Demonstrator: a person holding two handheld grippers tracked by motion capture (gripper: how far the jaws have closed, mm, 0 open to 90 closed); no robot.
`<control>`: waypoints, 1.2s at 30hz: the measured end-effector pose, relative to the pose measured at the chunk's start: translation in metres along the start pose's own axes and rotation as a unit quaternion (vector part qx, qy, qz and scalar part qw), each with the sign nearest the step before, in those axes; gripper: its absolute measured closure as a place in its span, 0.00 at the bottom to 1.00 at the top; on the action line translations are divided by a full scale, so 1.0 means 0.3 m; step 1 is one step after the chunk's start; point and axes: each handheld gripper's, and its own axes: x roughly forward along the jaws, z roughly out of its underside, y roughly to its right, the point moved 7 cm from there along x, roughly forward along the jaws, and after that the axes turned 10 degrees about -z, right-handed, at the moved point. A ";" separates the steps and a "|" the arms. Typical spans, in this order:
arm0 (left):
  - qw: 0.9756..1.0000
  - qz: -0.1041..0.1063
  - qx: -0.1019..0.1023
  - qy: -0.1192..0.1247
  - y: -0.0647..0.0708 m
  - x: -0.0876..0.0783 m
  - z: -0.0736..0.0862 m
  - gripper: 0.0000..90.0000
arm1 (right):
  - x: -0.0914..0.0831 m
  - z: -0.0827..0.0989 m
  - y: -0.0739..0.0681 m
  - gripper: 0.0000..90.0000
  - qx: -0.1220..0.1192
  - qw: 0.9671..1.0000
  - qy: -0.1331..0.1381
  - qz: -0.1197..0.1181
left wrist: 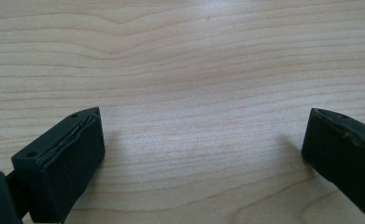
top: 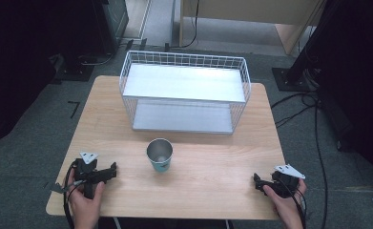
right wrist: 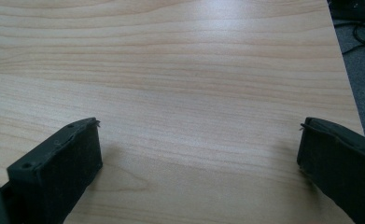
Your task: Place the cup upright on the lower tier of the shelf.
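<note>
A metal cup (top: 160,155) with a teal outside stands upright at the middle of the wooden table (top: 212,171), mouth up, with nothing visible inside. My left gripper (top: 110,171) rests on the table's front left corner, held by a hand, to the left of the cup and apart from it. In the left gripper view the left gripper (left wrist: 203,126) is open over bare wood. My right gripper (top: 257,182) rests at the front right corner, well away from the cup. The right gripper (right wrist: 199,128) is open too, with only wood between its jaws.
A white wire basket (top: 184,58) with two grey shelf boards stands at the back of the table, behind the cup. The table's right edge (right wrist: 346,70) runs close to the right gripper. Cables (top: 298,102) lie on the grey floor to the right.
</note>
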 end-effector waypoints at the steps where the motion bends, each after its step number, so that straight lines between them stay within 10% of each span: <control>1: 1.000 0.000 0.000 0.000 0.000 0.000 0.000 0.00 | 0.000 0.000 0.000 0.00 0.000 1.000 0.000 0.000; 36: 1.000 0.000 -0.001 0.000 0.001 0.000 0.000 0.00 | -0.017 -0.106 -0.188 0.07 -0.009 0.998 0.049 -0.038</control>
